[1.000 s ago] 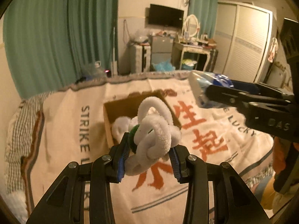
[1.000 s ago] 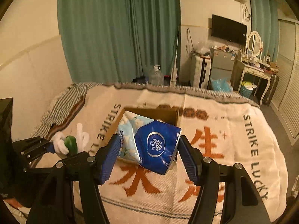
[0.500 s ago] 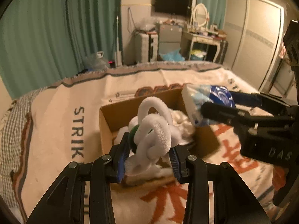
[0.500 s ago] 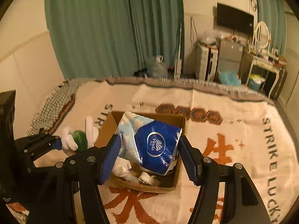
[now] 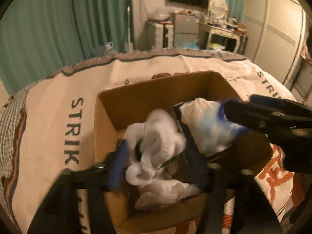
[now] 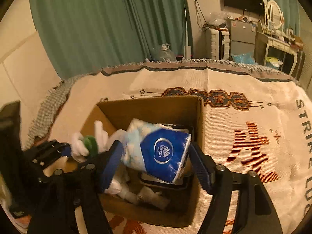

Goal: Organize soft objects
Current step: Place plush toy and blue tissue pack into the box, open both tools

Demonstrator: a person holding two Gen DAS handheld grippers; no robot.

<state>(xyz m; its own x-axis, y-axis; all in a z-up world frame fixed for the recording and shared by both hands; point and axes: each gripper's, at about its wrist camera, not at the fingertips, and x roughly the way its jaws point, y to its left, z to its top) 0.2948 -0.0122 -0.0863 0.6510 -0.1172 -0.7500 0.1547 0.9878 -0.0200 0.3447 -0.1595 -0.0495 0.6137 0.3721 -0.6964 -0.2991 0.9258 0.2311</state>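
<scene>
An open cardboard box (image 5: pixel 156 91) (image 6: pixel 156 109) sits on the bed, with white soft things lying inside. My left gripper (image 5: pixel 158 167) hangs over the box's near left part. Its jaws are opening, and the white knotted plush toy (image 5: pixel 161 140) with a green bit sits loose between them, blurred. My right gripper (image 6: pixel 156 163) is over the box's right side, jaws opening too. The blue and white tissue pack (image 6: pixel 161 154) lies between its pads, which stand slightly off it. The left wrist view shows the pack (image 5: pixel 204 122) at the right gripper's tip (image 5: pixel 234 107).
A cream blanket (image 6: pixel 243 97) with orange characters and dark lettering covers the bed. Green curtains (image 6: pixel 97 29) hang behind it. A water bottle (image 6: pixel 165 52), a small fridge, a dressing table (image 6: pixel 276 44) and a wardrobe (image 5: pixel 276 29) stand beyond the bed's far edge.
Both grippers have come down and forward over the box. Their jaws have widened, so the plush toy and the tissue pack are no longer squeezed.
</scene>
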